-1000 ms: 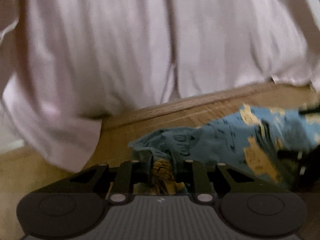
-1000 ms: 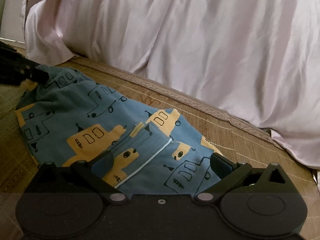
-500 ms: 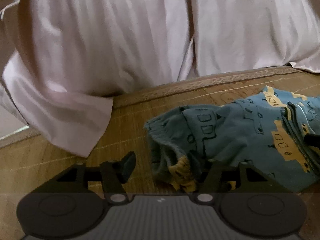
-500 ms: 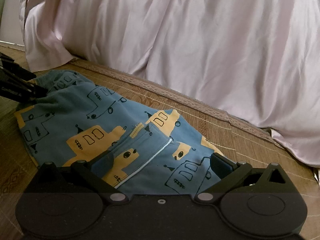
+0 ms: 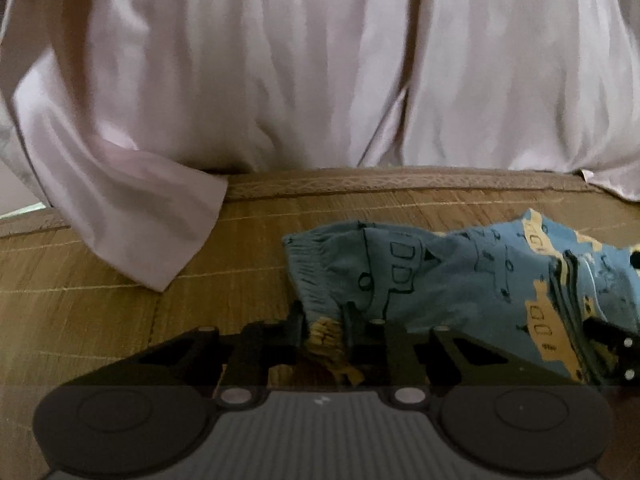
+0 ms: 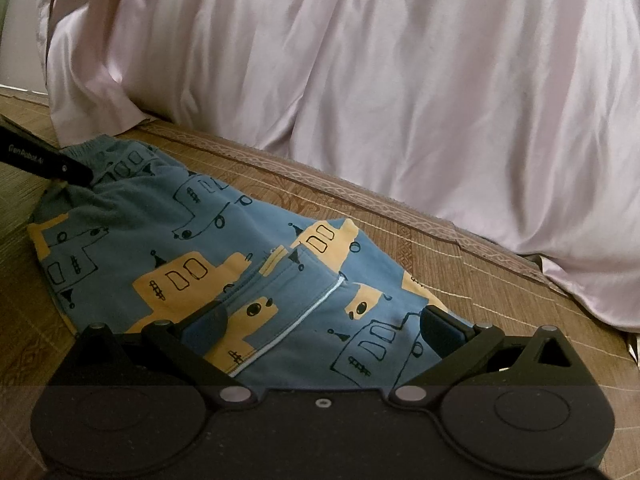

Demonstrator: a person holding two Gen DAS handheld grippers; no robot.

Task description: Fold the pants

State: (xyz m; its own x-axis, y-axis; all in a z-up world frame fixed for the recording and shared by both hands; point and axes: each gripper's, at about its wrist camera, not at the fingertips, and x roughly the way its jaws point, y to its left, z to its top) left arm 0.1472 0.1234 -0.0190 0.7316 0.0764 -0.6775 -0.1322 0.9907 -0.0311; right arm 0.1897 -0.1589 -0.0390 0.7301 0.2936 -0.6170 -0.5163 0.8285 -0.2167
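Left wrist view: our left claw (image 5: pixel 323 320) pinches the pants (image 5: pixel 440 280) at their edge on the woven mat (image 5: pixel 120 320); right wrist view: our right claw (image 6: pixel 322 322) sits wide open over them, gripping nothing.

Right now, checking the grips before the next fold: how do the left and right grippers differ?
The left gripper has its fingers pinched together on the waistband edge of the pants; the right gripper has its fingers spread wide with cloth lying between them, gripping nothing. The left sits at the pants' end, over the mat; the right sits over their middle, by the white seam. Both are low, at the same pants.
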